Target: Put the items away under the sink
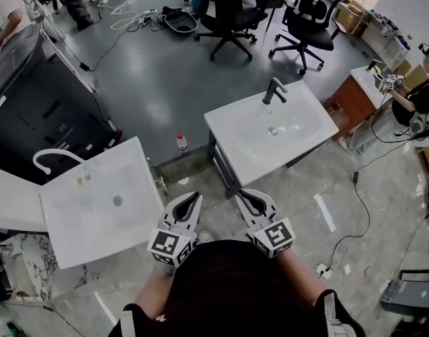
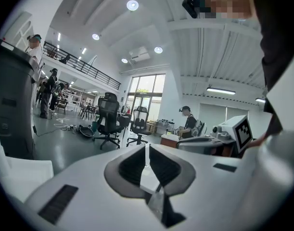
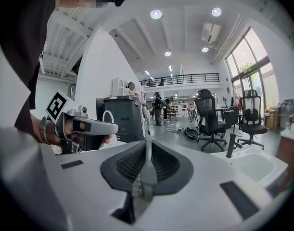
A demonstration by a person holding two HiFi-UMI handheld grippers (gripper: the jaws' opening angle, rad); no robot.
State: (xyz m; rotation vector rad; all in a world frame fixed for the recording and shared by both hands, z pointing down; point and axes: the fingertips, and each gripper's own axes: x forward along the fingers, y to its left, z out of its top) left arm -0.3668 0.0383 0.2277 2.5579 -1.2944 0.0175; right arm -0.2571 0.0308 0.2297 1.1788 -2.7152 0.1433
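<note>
Both grippers are held side by side close to my body, above the floor between two sinks. My left gripper (image 1: 192, 199) is shut with nothing in it, its pads meeting at the tips (image 2: 147, 147). My right gripper (image 1: 242, 196) is also shut and empty (image 3: 147, 143). A white sink with a white tap (image 1: 102, 202) stands at the left. Ahead on the right stands a white sink (image 1: 270, 128) with a dark tap (image 1: 273, 90), seen too in the right gripper view (image 3: 255, 165). A small red-capped bottle (image 1: 181, 143) stands on the floor between the sinks.
A black cabinet (image 1: 38, 111) fills the far left. Office chairs (image 1: 232, 12) and cables (image 1: 126, 16) are on the grey floor at the back. A wooden cabinet (image 1: 354, 100) and a cable (image 1: 361, 195) are at the right. People stand in the background.
</note>
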